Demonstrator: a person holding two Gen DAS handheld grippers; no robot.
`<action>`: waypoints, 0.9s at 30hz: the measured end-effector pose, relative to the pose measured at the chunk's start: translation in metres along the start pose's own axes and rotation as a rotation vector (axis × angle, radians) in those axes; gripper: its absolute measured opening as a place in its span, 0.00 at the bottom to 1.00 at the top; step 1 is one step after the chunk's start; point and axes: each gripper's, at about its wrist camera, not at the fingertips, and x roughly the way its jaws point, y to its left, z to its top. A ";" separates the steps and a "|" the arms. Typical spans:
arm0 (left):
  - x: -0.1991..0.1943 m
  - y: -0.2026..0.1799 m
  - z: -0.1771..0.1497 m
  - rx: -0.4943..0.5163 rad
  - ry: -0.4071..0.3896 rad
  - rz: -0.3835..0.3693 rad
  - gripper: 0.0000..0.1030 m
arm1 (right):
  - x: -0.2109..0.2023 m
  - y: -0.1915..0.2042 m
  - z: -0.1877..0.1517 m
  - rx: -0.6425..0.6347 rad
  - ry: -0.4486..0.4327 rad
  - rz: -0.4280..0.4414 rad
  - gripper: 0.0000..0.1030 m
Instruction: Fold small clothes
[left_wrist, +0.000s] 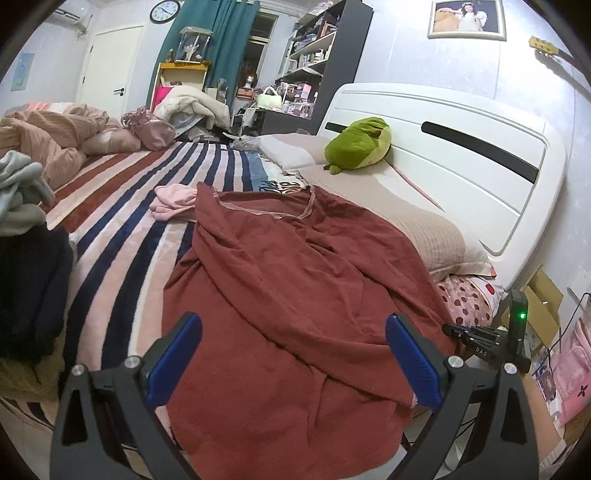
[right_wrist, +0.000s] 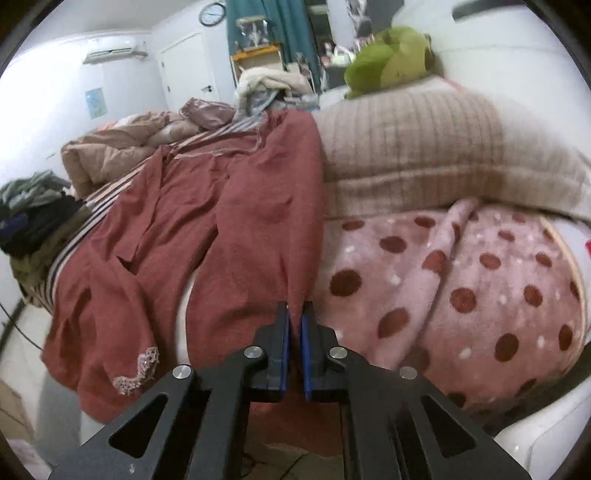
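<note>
A dark red long-sleeved top (left_wrist: 288, 295) lies spread and wrinkled on the striped bed, neckline toward the far side. My left gripper (left_wrist: 293, 354) is open above its near hem, blue pads wide apart, holding nothing. In the right wrist view the same top (right_wrist: 229, 221) lies lengthwise, with a lace-trimmed cuff (right_wrist: 138, 373) hanging at the near left. My right gripper (right_wrist: 294, 314) is shut on the top's right edge, with a pinch of red cloth rising between the pads. The right gripper also shows in the left wrist view (left_wrist: 480, 336) at the bed's right edge.
A beige ribbed pillow (left_wrist: 424, 225) and a polka-dot pink blanket (right_wrist: 461, 295) lie right of the top. A green plush (left_wrist: 360, 144) leans on the white headboard (left_wrist: 480, 155). A small pink garment (left_wrist: 173, 201) lies by the neckline. A dark clothes pile (left_wrist: 26, 277) sits left.
</note>
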 end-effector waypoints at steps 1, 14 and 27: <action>0.000 0.000 0.000 0.002 0.000 0.003 0.96 | -0.004 0.001 0.002 0.001 -0.016 -0.007 0.00; -0.009 0.026 -0.004 0.003 -0.024 0.009 0.96 | -0.046 0.065 0.112 -0.180 -0.114 0.132 0.00; -0.023 0.062 -0.045 -0.022 0.100 0.031 0.98 | 0.070 0.207 0.087 -0.121 0.355 0.591 0.34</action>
